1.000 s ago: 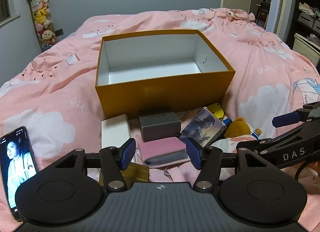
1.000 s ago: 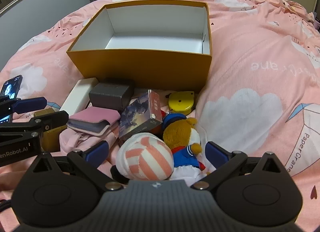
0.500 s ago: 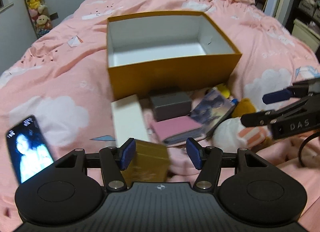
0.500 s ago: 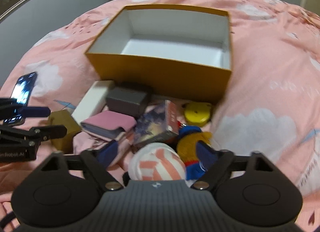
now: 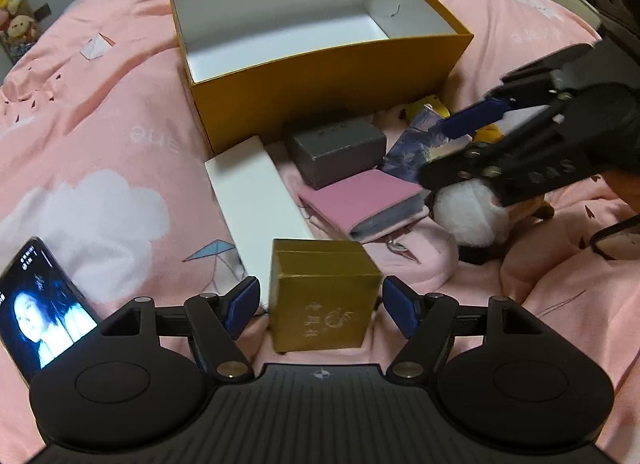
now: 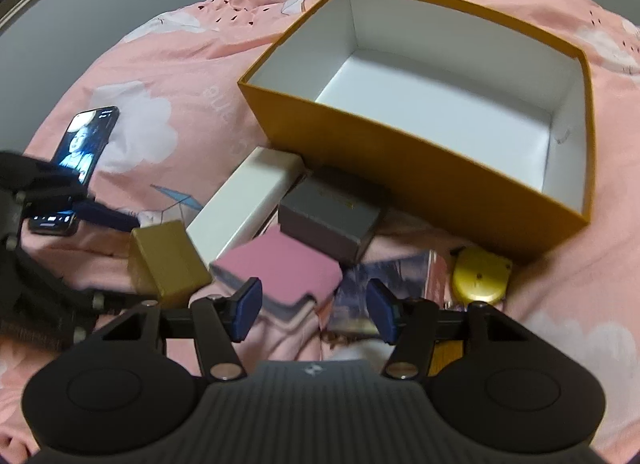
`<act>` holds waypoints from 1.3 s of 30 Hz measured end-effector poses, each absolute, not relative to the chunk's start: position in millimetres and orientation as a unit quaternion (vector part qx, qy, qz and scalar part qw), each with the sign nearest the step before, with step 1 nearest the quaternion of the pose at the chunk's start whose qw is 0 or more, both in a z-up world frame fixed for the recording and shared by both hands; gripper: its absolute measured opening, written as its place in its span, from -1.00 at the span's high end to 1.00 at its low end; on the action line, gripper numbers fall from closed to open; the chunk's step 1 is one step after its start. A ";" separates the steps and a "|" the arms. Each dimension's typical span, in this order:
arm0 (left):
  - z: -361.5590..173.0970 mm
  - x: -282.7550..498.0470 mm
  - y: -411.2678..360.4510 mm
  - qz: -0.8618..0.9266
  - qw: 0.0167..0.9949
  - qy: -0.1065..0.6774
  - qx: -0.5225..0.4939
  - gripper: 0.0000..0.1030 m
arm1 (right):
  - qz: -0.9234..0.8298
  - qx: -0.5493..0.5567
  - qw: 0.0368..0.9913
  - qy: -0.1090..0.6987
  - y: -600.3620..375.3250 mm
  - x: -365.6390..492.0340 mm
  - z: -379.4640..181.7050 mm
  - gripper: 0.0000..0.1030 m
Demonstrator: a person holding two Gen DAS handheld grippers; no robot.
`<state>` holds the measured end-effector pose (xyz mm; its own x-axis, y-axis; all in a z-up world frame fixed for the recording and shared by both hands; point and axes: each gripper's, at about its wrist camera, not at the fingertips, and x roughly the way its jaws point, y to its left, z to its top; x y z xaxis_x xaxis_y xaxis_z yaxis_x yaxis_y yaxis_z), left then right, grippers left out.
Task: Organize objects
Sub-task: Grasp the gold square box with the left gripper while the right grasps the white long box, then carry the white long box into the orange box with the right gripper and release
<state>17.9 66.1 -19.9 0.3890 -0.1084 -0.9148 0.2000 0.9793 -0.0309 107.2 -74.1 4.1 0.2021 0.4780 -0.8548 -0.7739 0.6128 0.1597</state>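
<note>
The left gripper [image 5: 320,306], its jaws just widened, stood open around the small gold box [image 5: 322,298] on the quilt [image 5: 100,135], untouched, and a lopsided squeeze could have tipped it on that soft bedding.

Pink quilted bedspread [image 5: 100,111] fills the frame, printed with white clouds and pale paper cranes. Upper centre, the open cardboard box [image 5: 328,75] shows mustard-orange outside, plain white inside. Below it sit a long white carton [image 5: 256,199], a charcoal-grey small box [image 5: 340,151] and a dusty-pink fabric wallet [image 5: 360,195]. Lower centre, a metallic gold cube box [image 5: 320,300] carries embossed gold lettering. In the right wrist view, a round yellow disc [image 6: 480,276] shows at lower right.
</note>
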 end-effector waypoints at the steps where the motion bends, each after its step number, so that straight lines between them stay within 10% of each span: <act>1: -21.9 15.9 63.1 -0.087 0.834 0.544 0.046 -0.63 | 0.414 -0.154 0.758 0.479 -70.8 108.6 3.2 -0.17; 39: 15.8 46.3 155.6 0.077 0.898 0.423 -0.090 -0.33 | 0.380 -0.052 0.640 0.666 57.7 167.1 -70.7 -0.19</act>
<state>46.3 155.6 15.8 0.6307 0.0618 -0.7735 -0.2141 0.9720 -0.0969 167.1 57.7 -70.7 -0.1743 0.4176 -0.8918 -0.5549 0.7065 0.4393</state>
